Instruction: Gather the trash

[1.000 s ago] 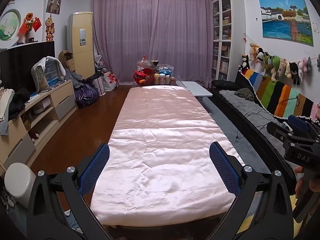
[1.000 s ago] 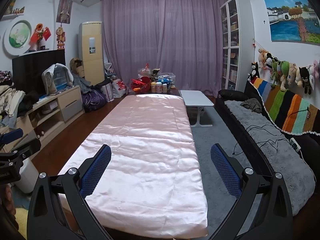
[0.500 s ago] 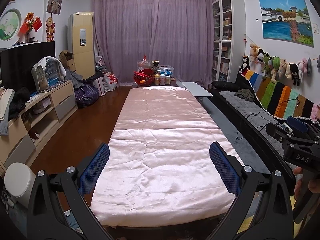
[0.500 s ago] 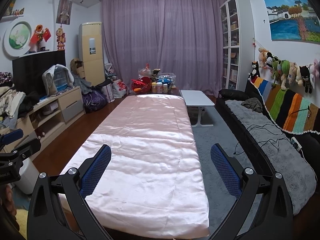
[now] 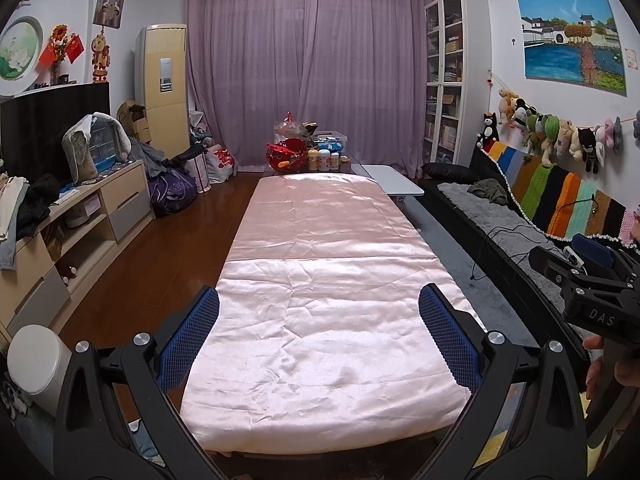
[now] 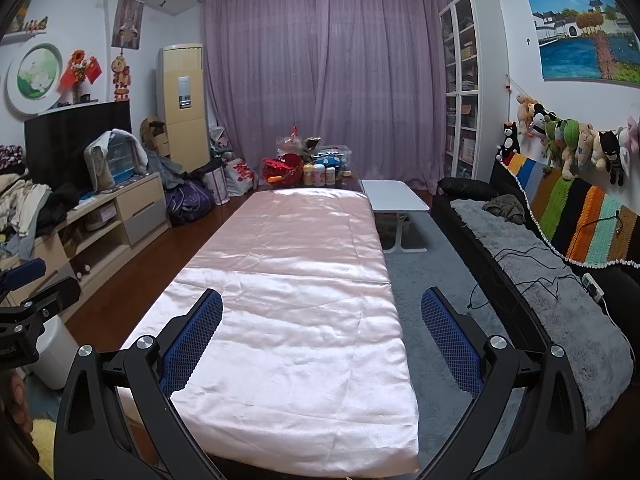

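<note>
Both claws, left claw (image 5: 319,330) and right claw (image 6: 322,332), are hanging spread apart, empty, over a long tabletop (image 5: 320,280) under pink cloth. No trash is showing on it. Bottles (image 5: 324,159) are crowding its far end. "DAS" is showing on the right claw's body.

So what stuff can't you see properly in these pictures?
- Trash: none can be picked out on the pink cloth in either view.
- White bin: left wrist view, cut by the edge, inside hidden.
- Bottles at the far end: too small to read.
- Table under the cloth: fully covered.
- Right gripper and left gripper: open, empty.
</note>
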Available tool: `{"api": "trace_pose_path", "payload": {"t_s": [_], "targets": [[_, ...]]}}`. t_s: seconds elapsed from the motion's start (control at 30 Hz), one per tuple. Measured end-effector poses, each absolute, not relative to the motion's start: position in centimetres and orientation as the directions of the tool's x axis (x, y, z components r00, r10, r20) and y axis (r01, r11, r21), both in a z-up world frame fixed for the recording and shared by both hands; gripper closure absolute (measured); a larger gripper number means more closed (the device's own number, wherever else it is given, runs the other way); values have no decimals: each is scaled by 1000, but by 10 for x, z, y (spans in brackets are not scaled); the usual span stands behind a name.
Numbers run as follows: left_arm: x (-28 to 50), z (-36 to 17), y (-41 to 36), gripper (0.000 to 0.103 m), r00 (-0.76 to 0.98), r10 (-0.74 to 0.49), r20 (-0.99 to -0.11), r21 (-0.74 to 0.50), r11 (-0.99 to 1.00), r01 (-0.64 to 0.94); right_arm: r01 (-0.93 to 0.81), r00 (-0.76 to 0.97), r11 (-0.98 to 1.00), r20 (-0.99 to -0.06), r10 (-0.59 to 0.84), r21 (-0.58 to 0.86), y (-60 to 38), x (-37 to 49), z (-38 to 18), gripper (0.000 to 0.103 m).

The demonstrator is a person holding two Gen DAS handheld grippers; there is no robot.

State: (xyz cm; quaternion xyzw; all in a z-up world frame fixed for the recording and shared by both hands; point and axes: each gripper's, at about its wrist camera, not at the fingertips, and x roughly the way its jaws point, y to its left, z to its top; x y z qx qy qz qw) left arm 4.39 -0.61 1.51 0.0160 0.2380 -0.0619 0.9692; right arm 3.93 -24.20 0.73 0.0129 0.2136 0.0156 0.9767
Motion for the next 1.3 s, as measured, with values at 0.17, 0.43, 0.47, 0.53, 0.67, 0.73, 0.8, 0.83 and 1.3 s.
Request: {"api": "trace_pose_path", "payload": {"t_s": [0.17, 0.43, 0.47, 0.53, 0.67, 0.73, 0.8, 0.83, 1.3], "targets": [[44, 15, -6, 8, 880, -112, -461, 1, 992, 127, -24, 908, 999, -417, 35, 33, -242, 39, 7, 3], [44, 15, -6, 8, 879, -113, -462, 1, 992, 128, -27, 907, 999, -418, 40, 37, -240, 40, 7, 3], [44, 15, -6, 8, 880, -112, -462, 3, 992, 128, -29, 907, 999, -419, 42, 37, -239, 40, 7, 3], [44, 15, -6, 8, 880, -113, -462, 1, 992, 128, -30, 907, 999, -419, 42, 37, -236, 40, 5, 3], [44, 15, -6, 8, 879, -113, -463, 1, 992, 128, -28, 907, 999, -419, 42, 40, -236, 40, 5, 3], [44, 16, -6, 8, 879, -113, -464, -1, 992, 127, -30, 906, 999, -421, 44, 40, -236, 40, 5, 3], [44, 17, -6, 8, 879, -114, -464, -2, 992, 128, -29, 907, 999, -420, 43, 39, -237, 41, 5, 3], [44, 17, -6, 8, 878, -114, -464, -3, 992, 128, -30, 906, 999, -421, 44, 39, -237, 41, 5, 3], [46, 22, -3, 8, 869, -129, -477, -44, 991, 124, -26, 907, 999, -420, 39, 38, -236, 41, 5, 3]]}}
